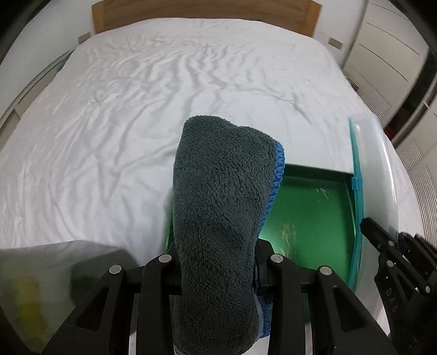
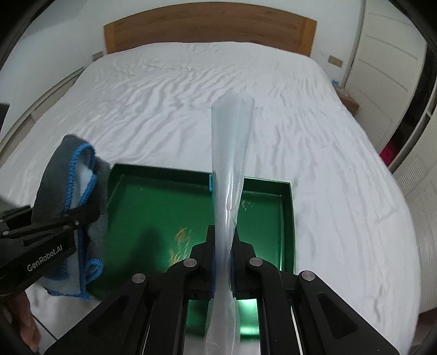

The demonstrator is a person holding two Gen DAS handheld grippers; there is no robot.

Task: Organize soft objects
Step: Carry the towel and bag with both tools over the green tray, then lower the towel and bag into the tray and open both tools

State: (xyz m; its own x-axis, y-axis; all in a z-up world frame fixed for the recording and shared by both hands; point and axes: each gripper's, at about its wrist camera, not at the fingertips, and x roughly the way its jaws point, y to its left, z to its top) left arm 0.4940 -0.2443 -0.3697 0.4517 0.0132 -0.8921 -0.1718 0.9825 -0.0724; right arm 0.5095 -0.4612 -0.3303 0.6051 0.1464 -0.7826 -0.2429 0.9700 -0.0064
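left wrist view: the left gripper (image 1: 218, 270) is clamped on a grey fleece cloth (image 1: 221, 196) with blue edging, which stands up between the jaws, its long axis running away from the camera toward the headboard (image 1: 202, 13). it is held above the near left corner of a green tray (image 1: 314, 196) lying on a white bed (image 1: 164, 90), probably so it can be dropped in. at the right edge, the right gripper (image 1: 382, 240) holds a clear plastic bag (image 1: 379, 169) with a teal zip strip. right wrist view: the right gripper (image 2: 223, 245) is closed on the bag (image 2: 230, 153), pinched into a narrow column that rises away from the camera and flares at its top; its long axis also points toward the headboard (image 2: 210, 24). the bag hangs over the middle of the tray (image 2: 164, 202), which holds no cloth. at left, the left gripper (image 2: 82, 215) grips the cloth (image 2: 54, 185), whose folded end droops below the jaws beside the tray's left wall. the bag seems kept close for the cloth to go in, though its mouth is not clearly open.
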